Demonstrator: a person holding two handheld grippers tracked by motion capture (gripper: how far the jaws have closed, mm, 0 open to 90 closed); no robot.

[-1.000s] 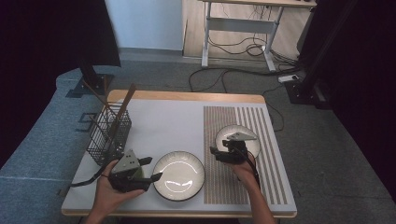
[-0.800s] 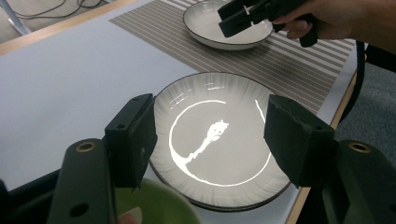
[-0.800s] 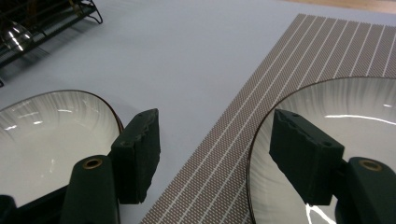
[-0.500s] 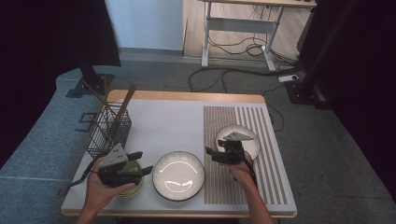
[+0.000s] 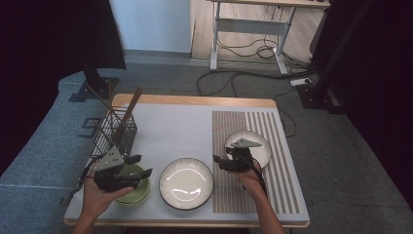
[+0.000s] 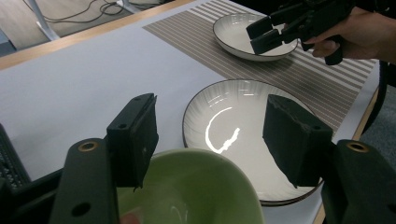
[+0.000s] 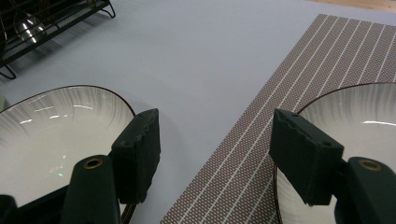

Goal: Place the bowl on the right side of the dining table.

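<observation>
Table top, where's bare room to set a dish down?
Free: the white stretch behind the middle plate, between the wire basket and the striped mat; also the mat's far end. Crowded: the near edge, with the green bowl, both plates and both grippers.

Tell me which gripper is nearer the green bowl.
Left. The left gripper hangs right over the glossy green bowl, jaws open; the right gripper is across the white ribbed plate, over the striped mat.

No lettering, label, brand mark or number can be read anywhere in these views; the dishes, the mat, the wire rack and both grippers carry no legible writing.
</observation>
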